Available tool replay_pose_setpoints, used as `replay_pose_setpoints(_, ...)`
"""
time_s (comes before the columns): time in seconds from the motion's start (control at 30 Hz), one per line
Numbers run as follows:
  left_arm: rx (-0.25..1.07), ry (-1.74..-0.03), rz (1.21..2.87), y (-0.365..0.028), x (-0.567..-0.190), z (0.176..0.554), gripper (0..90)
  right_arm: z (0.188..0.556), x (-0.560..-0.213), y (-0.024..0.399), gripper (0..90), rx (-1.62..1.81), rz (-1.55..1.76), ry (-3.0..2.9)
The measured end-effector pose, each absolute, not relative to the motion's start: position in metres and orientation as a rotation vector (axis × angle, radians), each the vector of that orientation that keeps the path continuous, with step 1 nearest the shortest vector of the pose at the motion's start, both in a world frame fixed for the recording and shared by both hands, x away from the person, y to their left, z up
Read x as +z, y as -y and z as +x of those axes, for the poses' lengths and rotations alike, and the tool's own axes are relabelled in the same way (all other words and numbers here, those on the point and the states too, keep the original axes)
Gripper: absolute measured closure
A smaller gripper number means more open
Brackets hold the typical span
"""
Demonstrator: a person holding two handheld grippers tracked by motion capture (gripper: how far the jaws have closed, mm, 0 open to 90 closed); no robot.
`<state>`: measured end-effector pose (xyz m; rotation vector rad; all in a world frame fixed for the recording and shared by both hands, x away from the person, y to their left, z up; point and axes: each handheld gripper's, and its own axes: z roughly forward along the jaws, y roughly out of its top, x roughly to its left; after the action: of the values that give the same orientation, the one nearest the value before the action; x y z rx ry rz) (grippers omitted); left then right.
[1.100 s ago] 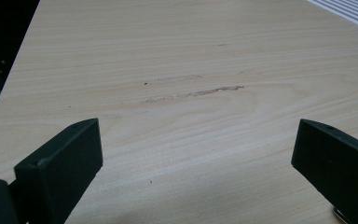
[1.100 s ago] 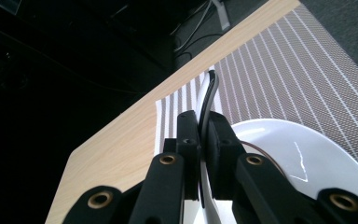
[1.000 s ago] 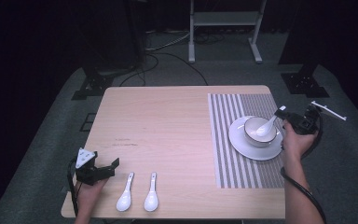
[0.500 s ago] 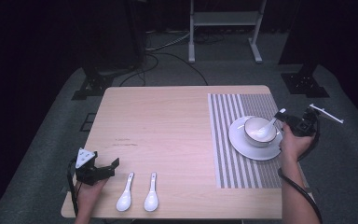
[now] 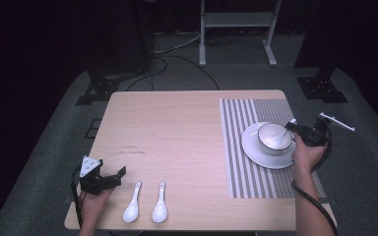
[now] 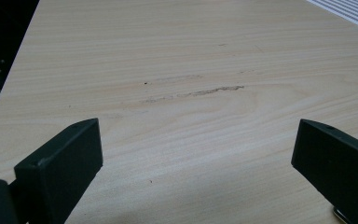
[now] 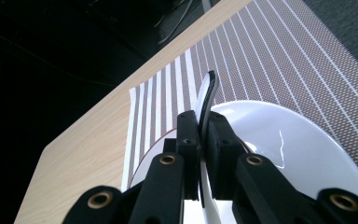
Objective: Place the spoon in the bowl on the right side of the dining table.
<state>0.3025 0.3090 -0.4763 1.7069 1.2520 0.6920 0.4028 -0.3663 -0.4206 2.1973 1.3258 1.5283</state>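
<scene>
A white bowl [image 5: 274, 138] stands on a white plate [image 5: 268, 157] on the striped placemat [image 5: 256, 182] at the table's right side. My right gripper [image 5: 295, 127] sits at the bowl's right rim, shut on the thin handle of a spoon [image 5: 288, 130] that slants toward the bowl. In the right gripper view, the jaws [image 7: 204, 122] pinch that spoon handle [image 7: 208, 91] over the white dishes. Two white spoons [image 5: 132, 209] [image 5: 159, 209] lie side by side near the front edge. Just left of them my left gripper [image 5: 110, 172] rests open, with bare wood between its jaws [image 6: 196, 154].
The wooden table [image 5: 177, 132] has a faint scuff mark [image 6: 196, 92] ahead of the left gripper. Dark stands and cables [image 5: 177, 54] lie on the grey floor behind the table. The placemat [image 7: 270, 56] reaches the table's right edge.
The right gripper has drifted slightly lower and nearer the bowl with the spoon still in it. The left gripper and the two loose spoons have stayed put.
</scene>
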Motion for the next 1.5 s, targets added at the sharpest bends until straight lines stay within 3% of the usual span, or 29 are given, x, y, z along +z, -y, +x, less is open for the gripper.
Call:
replay_pose_setpoints(0.37,0.692,-1.252,1.707,-0.309,-0.476,0.302,0.6,0.403,-0.424,0.367,82.5,1.535,2.175,-1.388)
replay_pose_setpoints(1.17,0.691,-1.266,1.704,-0.308,-0.476,0.303,0.5,0.399,-0.428,0.382,53.3,1.485,2.155,-1.455)
replay_pose_setpoints(1.5,0.698,-1.264,1.707,-0.308,-0.476,0.303,0.5,0.391,-0.434,0.391,48.1,1.571,2.157,-1.432)
